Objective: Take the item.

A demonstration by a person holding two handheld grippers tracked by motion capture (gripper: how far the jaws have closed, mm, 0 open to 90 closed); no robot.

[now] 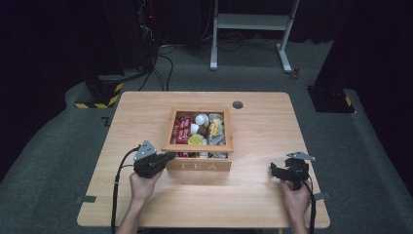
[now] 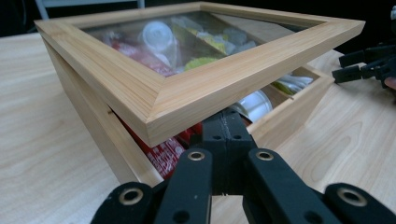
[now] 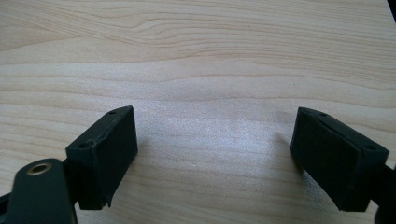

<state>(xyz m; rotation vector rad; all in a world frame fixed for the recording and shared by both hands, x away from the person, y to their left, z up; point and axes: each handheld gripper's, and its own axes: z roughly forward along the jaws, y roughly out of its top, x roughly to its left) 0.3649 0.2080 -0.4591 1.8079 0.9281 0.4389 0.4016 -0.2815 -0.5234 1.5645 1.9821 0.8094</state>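
Tea box (image 1: 197, 165) mid-table (image 1: 263, 195), packed with sachets and creamer cups, its TEA-lettered long side facing the person. Closed left claw (image 2: 227, 122) wedged under its tilted glass lid (image 2: 187, 93); right claw (image 3: 215, 154) gapes, apart.

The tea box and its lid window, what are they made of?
The tea box looks like pale, smooth wood: grain lines run along its frame. The lid window seems clear glass or plastic, since the packets show through it; which one is hard to tell.
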